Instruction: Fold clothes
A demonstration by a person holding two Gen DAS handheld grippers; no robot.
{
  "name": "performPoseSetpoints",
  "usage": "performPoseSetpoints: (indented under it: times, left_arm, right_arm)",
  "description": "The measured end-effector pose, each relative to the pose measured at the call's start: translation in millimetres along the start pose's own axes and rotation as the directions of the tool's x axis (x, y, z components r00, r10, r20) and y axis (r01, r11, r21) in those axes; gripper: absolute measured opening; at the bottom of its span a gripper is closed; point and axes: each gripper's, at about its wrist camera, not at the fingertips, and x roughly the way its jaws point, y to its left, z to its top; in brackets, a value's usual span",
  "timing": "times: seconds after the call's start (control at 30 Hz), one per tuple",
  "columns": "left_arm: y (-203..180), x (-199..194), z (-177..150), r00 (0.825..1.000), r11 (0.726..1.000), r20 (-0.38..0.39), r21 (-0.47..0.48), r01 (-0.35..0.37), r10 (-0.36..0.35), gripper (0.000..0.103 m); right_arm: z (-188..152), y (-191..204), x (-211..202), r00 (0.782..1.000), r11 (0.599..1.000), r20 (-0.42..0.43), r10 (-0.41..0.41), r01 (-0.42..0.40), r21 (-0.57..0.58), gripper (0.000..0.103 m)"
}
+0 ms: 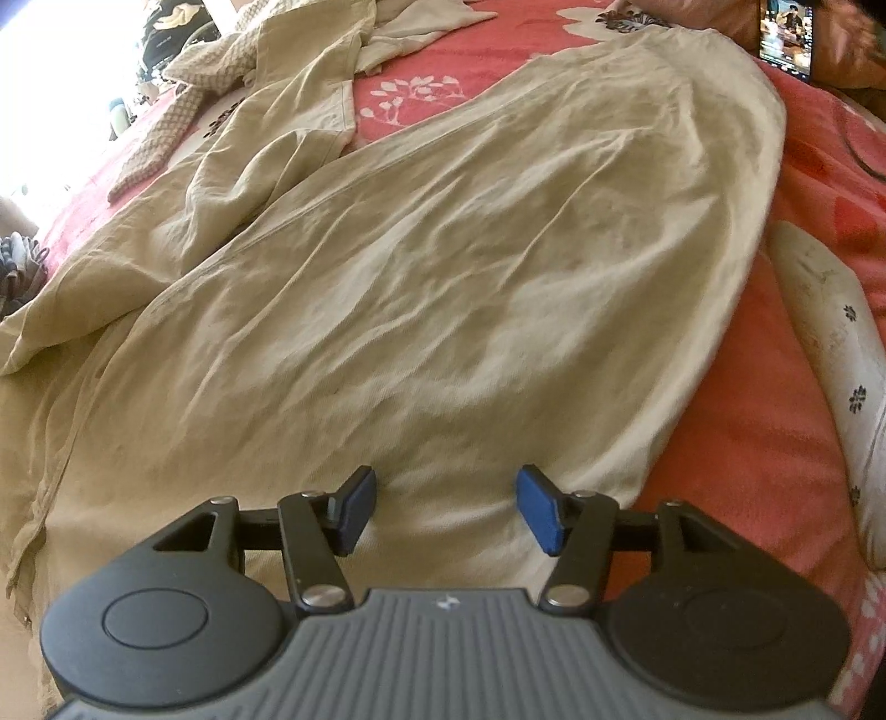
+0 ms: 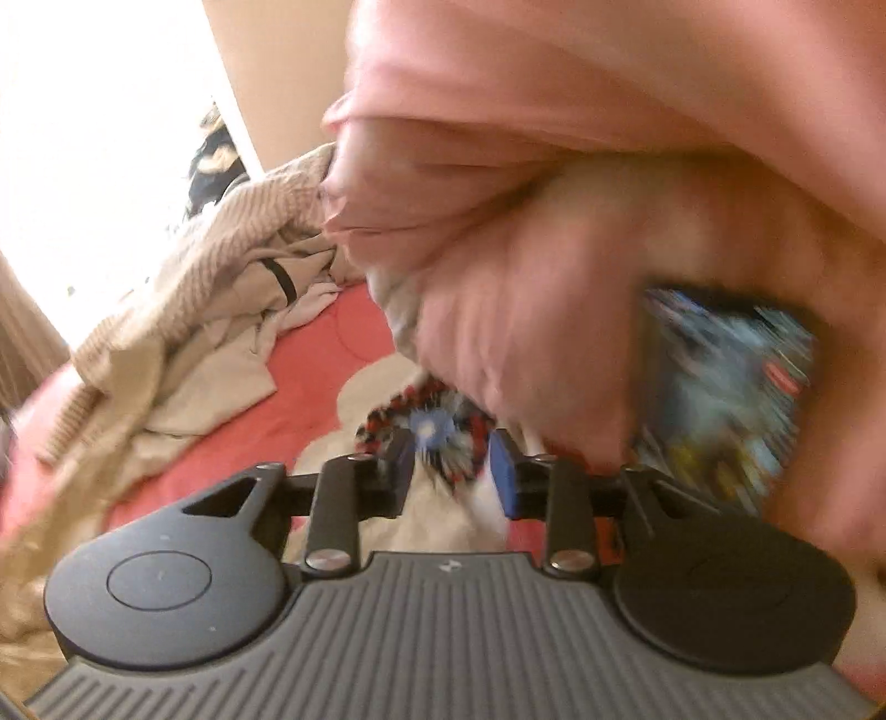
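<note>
Nearest in the left wrist view, the left gripper (image 1: pixel 446 512) hangs over the near end of a beige garment (image 1: pixel 443 266), its blue-padded fingers (image 1: pixel 540 515) spread apart with only cloth showing in the gap below them; whether the tips touch the cloth cannot be told. The garment lies stretched out lengthwise on a bed with a red flowered cover (image 1: pixel 803 232), creased but mostly flat. To its left a second beige piece (image 1: pixel 266 166) lies rumpled, partly overlapping it, and farther back a checked knit (image 1: pixel 205 72) rests near the bright window. At the far right corner a phone (image 1: pixel 786 39) with a lit screen stands up.

In the right wrist view, blurred, the right gripper (image 2: pixel 451 471) has its fingers (image 2: pixel 506 476) parted by a narrow gap, pinching nothing. Beyond them is the bed cover's flower print (image 2: pixel 426 432). Just past that a person's hand (image 2: pixel 531 332) in a pink sleeve (image 2: pixel 554 111) is beside a phone (image 2: pixel 725 387). To the left, beige clothes (image 2: pixel 183 332) lie heaped.
</note>
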Motion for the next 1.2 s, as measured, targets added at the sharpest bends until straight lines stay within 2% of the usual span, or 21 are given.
performPoseSetpoints:
  times: [0.1,0.2,0.27,0.4,0.5,0.57,0.63,0.73,0.8,0.87,0.93,1.07,1.2]
  left_arm:
    - [-1,-1,0,1.0,1.0,-0.001,0.0,-0.004,0.004,0.058]
    - [-1,-3,0,1.0,1.0,-0.002,0.002,-0.008,0.008,0.058]
    - [-1,-3,-1,1.0,1.0,-0.005,0.003,-0.008,0.008,0.058]
    - [-1,-5,-1,1.0,1.0,-0.01,0.006,-0.009,0.009,0.058]
    - [-1,-5,-2,1.0,1.0,-0.014,0.008,-0.009,0.009,0.058]
    - [0,-5,-2,1.0,1.0,-0.015,0.004,-0.005,0.006,0.058]
    - [1,-4,-2,1.0,1.0,-0.017,-0.002,-0.001,0.0,0.059]
    - [2,-2,-1,1.0,1.0,-0.02,-0.006,0.004,-0.004,0.06]
    - [1,-1,-1,1.0,1.0,-0.02,-0.004,0.006,-0.006,0.06]
    - [1,-1,0,1.0,1.0,-0.018,-0.001,0.007,-0.007,0.06]
    - [1,-1,0,1.0,1.0,-0.017,-0.002,0.007,-0.007,0.06]
    - [1,-2,0,1.0,1.0,-0.018,-0.005,0.008,-0.008,0.06]
    - [0,-2,0,1.0,1.0,-0.019,-0.003,0.005,-0.005,0.06]
  right_arm:
    - [-25,-17,-5,0.998,0.993,-0.064,-0.001,0.009,0.121,0.03]
    - [-55,-27,0,0.984,0.984,-0.147,-0.099,0.119,0.13,0.03]
    - [-68,-28,11,0.971,0.983,-0.206,-0.121,0.146,0.112,0.027]
    - [-82,15,21,0.979,0.99,-0.17,-0.112,0.096,-0.1,0.027]
    - [-93,51,26,0.987,0.957,-0.129,-0.094,0.054,-0.287,0.027]
    - [-99,62,29,0.991,0.94,-0.119,-0.062,0.018,-0.341,0.027]
    - [-97,56,17,0.995,0.947,-0.099,0.002,-0.034,-0.319,0.029]
    - [-91,29,1,0.995,0.987,-0.075,0.058,-0.069,-0.146,0.03]
    - [-88,6,-5,0.997,0.998,-0.053,0.061,-0.061,0.005,0.03]
    - [-86,-19,-9,0.999,0.984,-0.026,0.039,-0.034,0.174,0.03]
    - [-91,-35,-6,1.0,0.957,-0.021,0.019,-0.012,0.29,0.03]
    - [-100,-53,9,0.998,0.914,-0.053,0.026,-0.002,0.405,0.03]
    - [-98,-49,27,0.998,0.905,-0.039,0.047,-0.026,0.424,0.031]
